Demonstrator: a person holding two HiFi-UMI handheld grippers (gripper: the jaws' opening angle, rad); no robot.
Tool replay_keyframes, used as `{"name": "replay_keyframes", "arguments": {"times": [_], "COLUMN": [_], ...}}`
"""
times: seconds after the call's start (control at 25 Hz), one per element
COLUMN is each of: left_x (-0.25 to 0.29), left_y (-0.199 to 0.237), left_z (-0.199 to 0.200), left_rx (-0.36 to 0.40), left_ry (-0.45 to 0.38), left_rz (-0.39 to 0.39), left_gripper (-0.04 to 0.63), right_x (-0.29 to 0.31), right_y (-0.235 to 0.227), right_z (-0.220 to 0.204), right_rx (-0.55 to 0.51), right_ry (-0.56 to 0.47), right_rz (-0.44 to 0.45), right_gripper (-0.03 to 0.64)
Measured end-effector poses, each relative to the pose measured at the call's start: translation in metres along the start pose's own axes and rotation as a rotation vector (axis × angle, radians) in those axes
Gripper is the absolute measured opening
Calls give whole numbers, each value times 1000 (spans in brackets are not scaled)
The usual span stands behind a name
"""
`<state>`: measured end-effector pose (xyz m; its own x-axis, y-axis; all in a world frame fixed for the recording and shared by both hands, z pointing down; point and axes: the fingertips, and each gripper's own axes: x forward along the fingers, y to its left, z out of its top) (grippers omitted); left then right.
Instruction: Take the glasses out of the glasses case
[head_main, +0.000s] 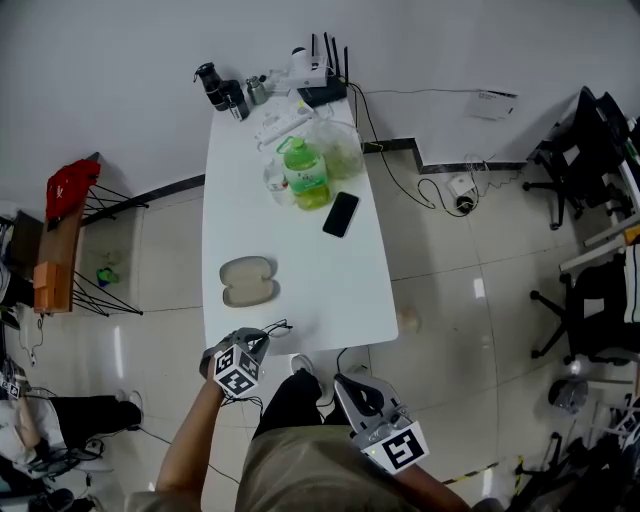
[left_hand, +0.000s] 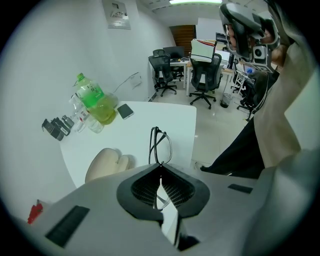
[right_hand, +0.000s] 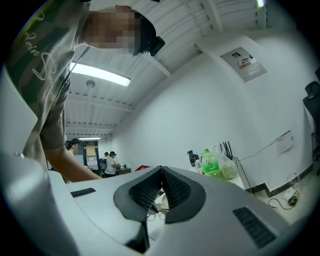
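Note:
The beige glasses case lies open on the white table, and it also shows in the left gripper view as the case. My left gripper hovers at the table's near edge, below the case. In its own view the left gripper is shut on one temple of the black-framed glasses, which stick out beyond the jaws over the table. In the head view the glasses look thin and small. My right gripper is off the table near the person's body. Seen from its own camera, the right gripper is shut on nothing.
A green bottle, a black phone, a clear plastic bag, a router and small black devices crowd the table's far half. Office chairs stand at the right, and a rack with a red item at the left.

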<state>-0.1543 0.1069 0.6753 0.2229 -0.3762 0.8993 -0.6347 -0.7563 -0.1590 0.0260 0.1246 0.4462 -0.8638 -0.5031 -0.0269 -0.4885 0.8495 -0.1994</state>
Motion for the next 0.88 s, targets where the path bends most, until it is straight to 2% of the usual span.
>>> {"name": "replay_keyframes", "arguments": {"times": [0.28,0.64,0.88], "left_x": [17,34,44], "left_y": [-5,-10,-10], "left_z": [-1,1,2], "left_rx": [42,90,87], "left_ry": [-5,-11,3], "left_rz": [-64,-126,-167], "left_gripper": [17,17,17], "right_x": [9,35,53], "right_y": [-7,-14,-29], "right_z": [7,21,27], "right_rx": [-31,-98,-112], "right_ry": [-1,-6,-13], "right_rz": [-81,-94,-94], "right_gripper": [11,11,11]}}
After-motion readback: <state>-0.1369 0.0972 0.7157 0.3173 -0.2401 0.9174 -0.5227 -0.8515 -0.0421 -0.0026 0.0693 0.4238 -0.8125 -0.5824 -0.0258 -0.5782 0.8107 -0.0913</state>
